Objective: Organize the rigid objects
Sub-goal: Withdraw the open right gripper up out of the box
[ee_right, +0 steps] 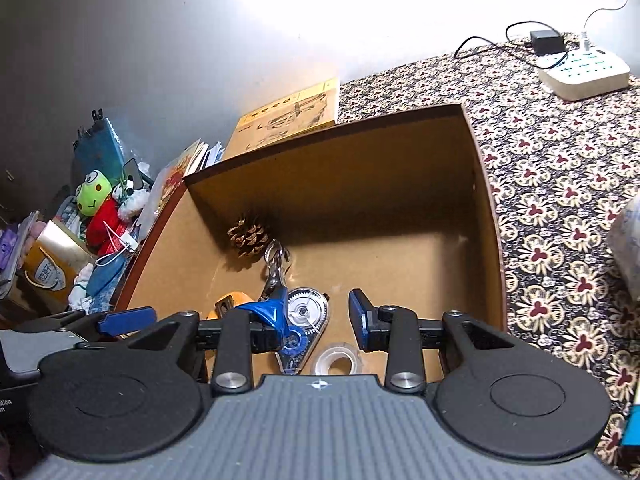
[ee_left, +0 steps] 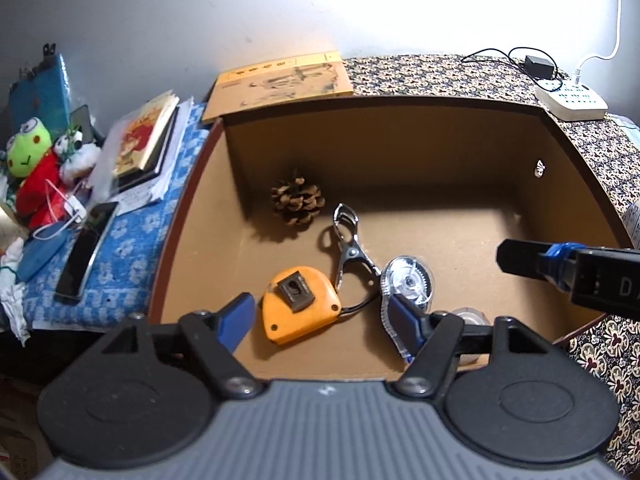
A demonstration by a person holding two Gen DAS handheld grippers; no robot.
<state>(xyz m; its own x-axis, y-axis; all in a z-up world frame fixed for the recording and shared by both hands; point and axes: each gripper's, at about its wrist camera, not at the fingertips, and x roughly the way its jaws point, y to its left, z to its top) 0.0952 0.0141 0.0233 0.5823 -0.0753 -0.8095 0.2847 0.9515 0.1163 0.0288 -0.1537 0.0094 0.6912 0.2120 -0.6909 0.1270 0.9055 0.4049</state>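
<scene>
The left hand-held gripper hangs released over the near edge of the cardboard box, nothing between its blue pads. Just ahead of it lies the orange tape measure; the right pad covers the lower part of the correction tape dispenser, and the clear tape roll is mostly hidden behind the same finger. The metal clip lies beyond the tape measure, and the pine cone sits farther off toward the box's far left corner.

The right hand-held gripper is likewise spread wide and grasps nothing. From its camera the left finger blocks most of the tape measure and part of the dispenser; the tape roll shows in the gap, close to the camera housing. In the left wrist view this gripper enters from the right edge, cut off, with only the letters "DA" readable on its body.

The book beyond the box carries print too blurred to read. To the far left of the left gripper, a frog plush sits among clutter. A white power strip rests on the patterned surface, well to the right of the box.
</scene>
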